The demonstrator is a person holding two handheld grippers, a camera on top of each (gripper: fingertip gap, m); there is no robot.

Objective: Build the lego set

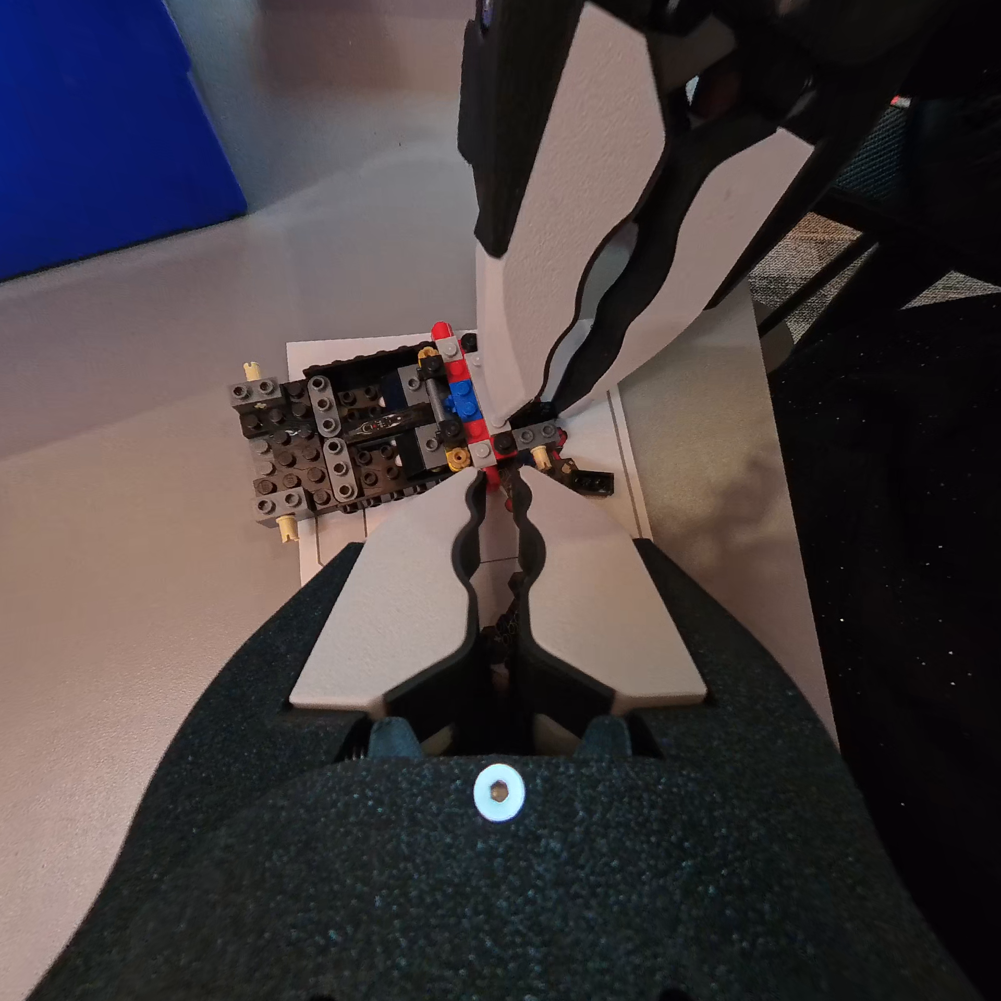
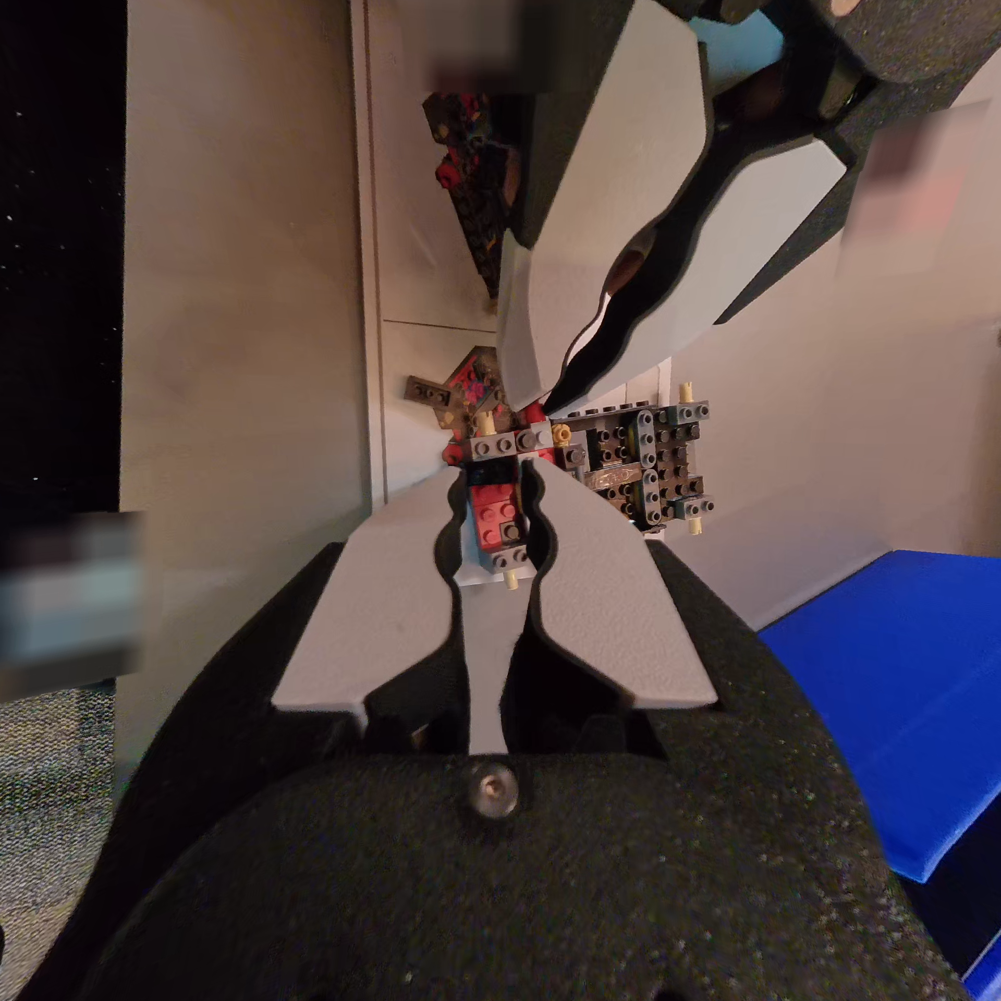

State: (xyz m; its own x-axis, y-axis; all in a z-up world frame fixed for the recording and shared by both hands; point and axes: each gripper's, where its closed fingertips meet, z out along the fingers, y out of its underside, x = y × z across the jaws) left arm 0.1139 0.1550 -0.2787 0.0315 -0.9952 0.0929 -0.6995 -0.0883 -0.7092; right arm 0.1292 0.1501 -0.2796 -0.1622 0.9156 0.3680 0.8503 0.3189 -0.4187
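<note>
The lego model (image 1: 346, 433) is a black and grey studded chassis with a red and blue strip (image 1: 463, 401) across one end, lying on a white sheet (image 1: 303, 357). My left gripper (image 1: 501, 482) is shut on the red end of that strip. My right gripper (image 1: 522, 414) comes down from above onto the grey bricks beside the strip. In the right wrist view my right gripper (image 2: 493, 474) is shut around the model's red and black front section (image 2: 495, 509). The chassis (image 2: 634, 471) lies to its right. The left gripper (image 2: 541, 409) pinches a red piece from above.
A small loose black plate (image 1: 593, 482) lies beside the model; it also shows in the right wrist view (image 2: 428, 392). The sheet (image 2: 417, 271) carries printed pictures. A blue box (image 1: 97, 135) stands on the table (image 1: 135, 541), also seen in the right wrist view (image 2: 894, 677). The table edge (image 1: 769, 433) drops to dark floor. Both grippers' tips are close together, under 4 cm apart.
</note>
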